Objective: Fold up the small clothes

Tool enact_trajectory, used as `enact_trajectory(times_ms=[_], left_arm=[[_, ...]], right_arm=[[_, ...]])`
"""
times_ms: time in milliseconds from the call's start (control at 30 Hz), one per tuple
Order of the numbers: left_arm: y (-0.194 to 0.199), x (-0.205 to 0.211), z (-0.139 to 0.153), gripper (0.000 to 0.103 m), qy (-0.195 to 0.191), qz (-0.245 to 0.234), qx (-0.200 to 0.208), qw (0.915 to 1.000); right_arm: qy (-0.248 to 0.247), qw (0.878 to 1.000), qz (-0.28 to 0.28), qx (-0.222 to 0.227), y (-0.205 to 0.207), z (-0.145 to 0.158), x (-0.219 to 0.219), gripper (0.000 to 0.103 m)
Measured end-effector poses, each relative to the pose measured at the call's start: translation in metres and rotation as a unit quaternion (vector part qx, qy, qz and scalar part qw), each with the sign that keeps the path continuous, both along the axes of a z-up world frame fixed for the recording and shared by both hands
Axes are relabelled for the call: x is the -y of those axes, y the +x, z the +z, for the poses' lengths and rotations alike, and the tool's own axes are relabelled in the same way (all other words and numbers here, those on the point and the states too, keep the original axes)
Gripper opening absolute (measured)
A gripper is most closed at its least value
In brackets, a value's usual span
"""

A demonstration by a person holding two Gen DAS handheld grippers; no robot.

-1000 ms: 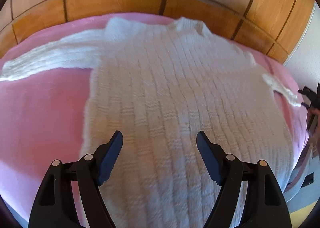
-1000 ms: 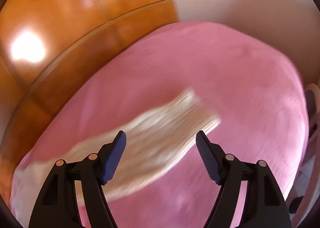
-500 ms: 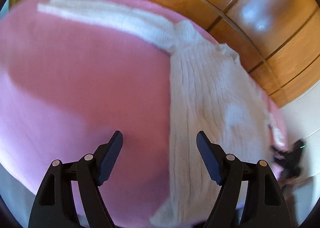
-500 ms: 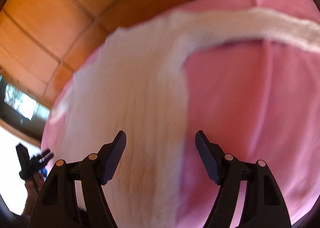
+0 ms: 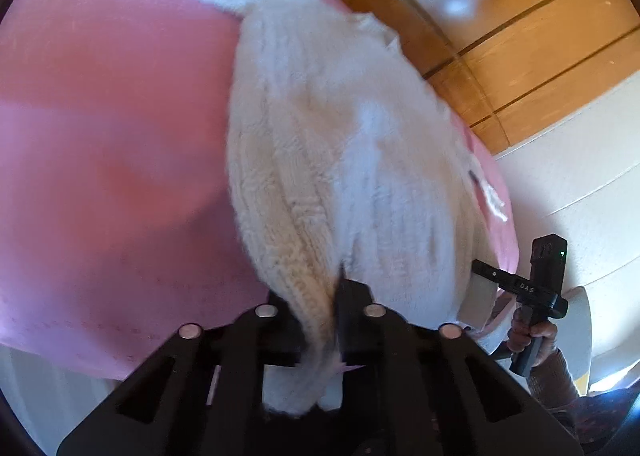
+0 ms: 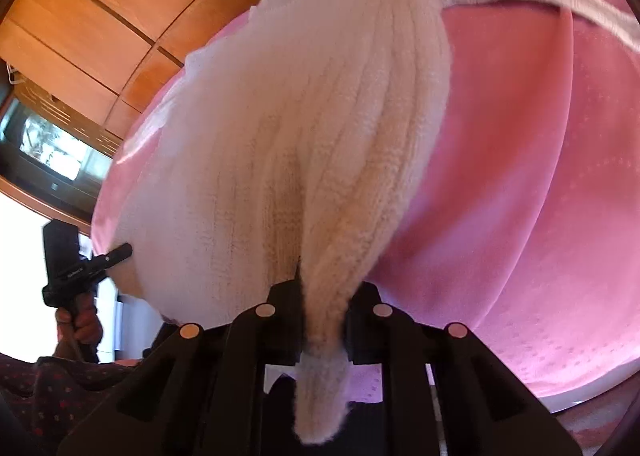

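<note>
**Ana:** Both claws are on the white knitted sweater (image 5: 340, 144) now. The left gripper (image 5: 332, 320) is closing, its jaws pressed onto a gathered wad of the hem, with knit bunched between the pads and spilling out behind them.

**Ben:** Same on the other side. The right gripper (image 6: 322, 320) is closing too, pinching its own twist of hem, and a tail of wool hangs down past the jaws toward the camera.

**Ana:** Where's the garment itself?

**Ben:** Spread across the pink bedspread (image 6: 540, 176), body running away from the claws toward the wooden headboard (image 5: 520, 36), collar at the far end. One sleeve (image 6: 560, 0) stretches out flat over the pink on the right side; the other sleeve lies stretched out along the top of the left view.

**Ana:** Why grab the two bottom corners?

**Ben:** My guess is that holding the hem at both ends lets the whole lower edge be carried up toward the collar in one even fold. One corner alone would drag the knit askew.

**Ana:** From the left camera you can see the person's hand (image 5: 532, 330) wrapped round the right tool's handle, out at the sweater's far corner.

**Ben:** So the hem spans between them. The risk I'd flag: thick, stretchy wool, bunched grips, so the fold line may come out uneven.
</note>
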State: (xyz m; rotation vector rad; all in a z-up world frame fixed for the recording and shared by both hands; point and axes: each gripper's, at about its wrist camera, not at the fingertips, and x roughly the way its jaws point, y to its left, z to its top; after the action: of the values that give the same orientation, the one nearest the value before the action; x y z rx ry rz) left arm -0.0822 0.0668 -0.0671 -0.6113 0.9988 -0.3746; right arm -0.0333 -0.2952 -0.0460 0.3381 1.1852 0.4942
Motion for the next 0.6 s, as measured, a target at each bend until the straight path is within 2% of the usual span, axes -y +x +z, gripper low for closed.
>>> enact_trajectory(times_ms=[33, 100, 233, 300, 367, 433, 467, 533, 600], left_arm=[[-0.001, -0.001, 0.011, 0.007, -0.008, -0.002, 0.015, 0.9998], [-0.004, -0.004, 0.042, 0.006, -0.031, -0.008, 0.058, 0.9978], [-0.012, -0.012, 0.096, 0.005, -0.065, -0.017, 0.125, 0.9899], [-0.016, -0.014, 0.103, 0.005, -0.069, -0.028, 0.131, 0.9886], [-0.015, -0.01, 0.087, 0.005, -0.041, -0.037, 0.097, 0.9938], [-0.01, -0.01, 0.054, 0.006, -0.022, -0.034, 0.034, 0.9986], [-0.007, -0.008, 0.036, 0.006, -0.013, -0.036, -0.001, 0.9993], [-0.004, -0.011, 0.004, 0.006, 0.015, -0.004, -0.057, 0.9982], [-0.003, -0.017, -0.007, 0.006, 0.015, 0.021, -0.075, 0.9968]], right_arm=[[0.004, 1.0, 0.0, 0.016, 0.0, 0.008, 0.003, 0.011], [0.013, 0.998, -0.004, 0.065, -0.001, 0.045, 0.007, 0.011], [0.068, 0.984, -0.021, 0.163, -0.007, 0.116, 0.024, 0.011], [0.065, 0.983, -0.027, 0.17, -0.011, 0.119, 0.032, 0.01], [0.048, 0.988, -0.042, 0.139, -0.009, 0.099, 0.036, 0.01], [0.025, 0.994, -0.057, 0.092, -0.004, 0.067, 0.044, 0.01], [0.008, 0.996, -0.061, 0.07, -0.002, 0.047, 0.041, 0.01], [-0.007, 0.997, -0.061, 0.039, -0.005, 0.02, 0.04, 0.01], [-0.026, 0.998, -0.052, 0.02, -0.007, 0.003, 0.033, 0.01]])
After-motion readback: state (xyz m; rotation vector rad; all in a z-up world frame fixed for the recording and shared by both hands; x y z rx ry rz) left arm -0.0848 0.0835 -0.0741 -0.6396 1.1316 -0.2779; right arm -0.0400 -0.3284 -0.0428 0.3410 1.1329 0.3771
